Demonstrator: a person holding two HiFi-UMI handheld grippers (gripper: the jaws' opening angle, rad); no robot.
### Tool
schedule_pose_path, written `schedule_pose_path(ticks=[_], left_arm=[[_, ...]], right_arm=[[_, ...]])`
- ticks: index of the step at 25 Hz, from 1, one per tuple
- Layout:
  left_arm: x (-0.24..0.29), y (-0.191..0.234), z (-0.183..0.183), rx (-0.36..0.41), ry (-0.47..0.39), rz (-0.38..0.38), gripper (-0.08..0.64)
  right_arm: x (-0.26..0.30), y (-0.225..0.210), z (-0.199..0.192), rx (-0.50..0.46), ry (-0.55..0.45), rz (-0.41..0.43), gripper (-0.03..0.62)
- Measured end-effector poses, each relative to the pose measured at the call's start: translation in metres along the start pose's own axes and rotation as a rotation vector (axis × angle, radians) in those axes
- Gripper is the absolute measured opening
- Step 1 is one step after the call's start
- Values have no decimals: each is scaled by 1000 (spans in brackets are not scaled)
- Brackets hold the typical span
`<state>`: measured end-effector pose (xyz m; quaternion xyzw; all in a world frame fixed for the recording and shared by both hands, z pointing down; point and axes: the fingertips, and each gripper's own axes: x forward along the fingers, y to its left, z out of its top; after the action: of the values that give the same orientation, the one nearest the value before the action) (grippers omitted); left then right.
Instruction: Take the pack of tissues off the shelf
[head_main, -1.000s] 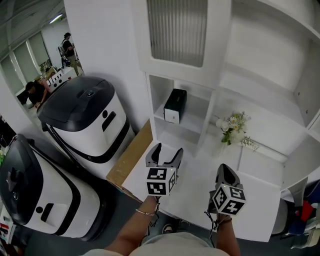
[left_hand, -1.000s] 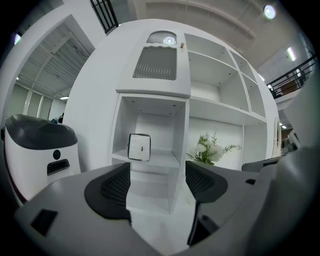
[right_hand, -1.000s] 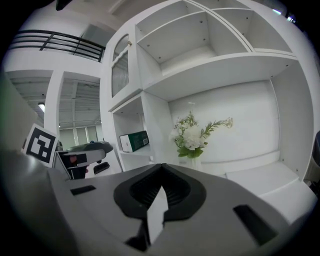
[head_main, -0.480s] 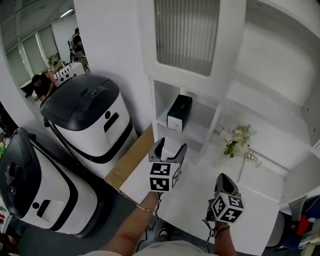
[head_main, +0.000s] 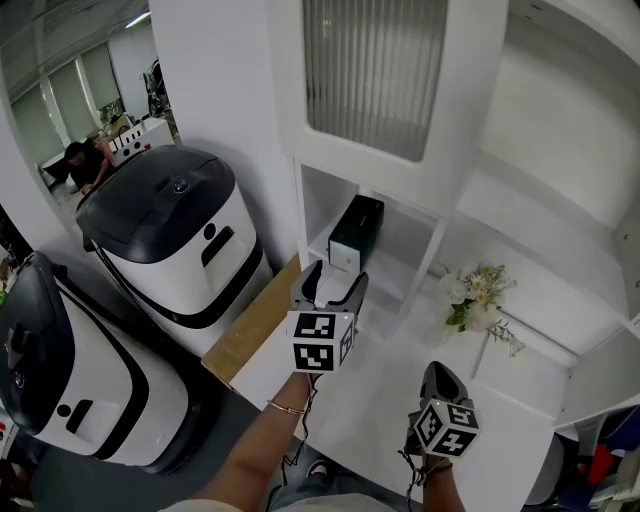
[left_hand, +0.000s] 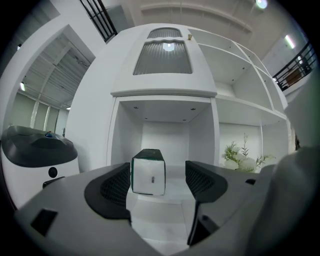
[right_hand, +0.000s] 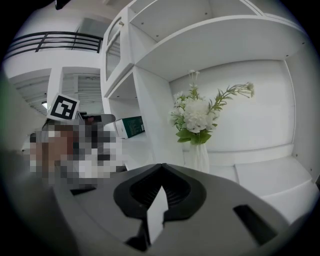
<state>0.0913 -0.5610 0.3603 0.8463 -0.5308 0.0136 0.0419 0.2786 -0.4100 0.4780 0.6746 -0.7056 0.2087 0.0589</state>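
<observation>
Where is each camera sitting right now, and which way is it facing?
Head view: on the person's head, looking steeply down at the shelf; the left gripper, right gripper and left forearm show.
Left gripper view: on the left gripper, facing the pack of tissues in its cubby; its open jaws frame it.
Right gripper view: on the right gripper, facing the flowers; its shut jaws show.
Shared: all three show the pack of tissues.

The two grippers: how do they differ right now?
The left gripper has its jaws apart; the right gripper has them shut together. The left gripper is held forward, lined up with the pack of tissues on the shelf; the right gripper hangs back, facing the flowers. Both hold nothing.
</observation>
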Motion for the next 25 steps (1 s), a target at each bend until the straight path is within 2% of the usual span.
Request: schedule_pose_path(ticks=[12, 25], left_arm=[[36, 8, 9, 45, -9, 16, 331], [59, 14, 14, 118, -1, 45, 332]], right_arm=[[21, 0, -17, 9, 61, 30, 6], [36, -2, -21, 30, 82, 38, 6]])
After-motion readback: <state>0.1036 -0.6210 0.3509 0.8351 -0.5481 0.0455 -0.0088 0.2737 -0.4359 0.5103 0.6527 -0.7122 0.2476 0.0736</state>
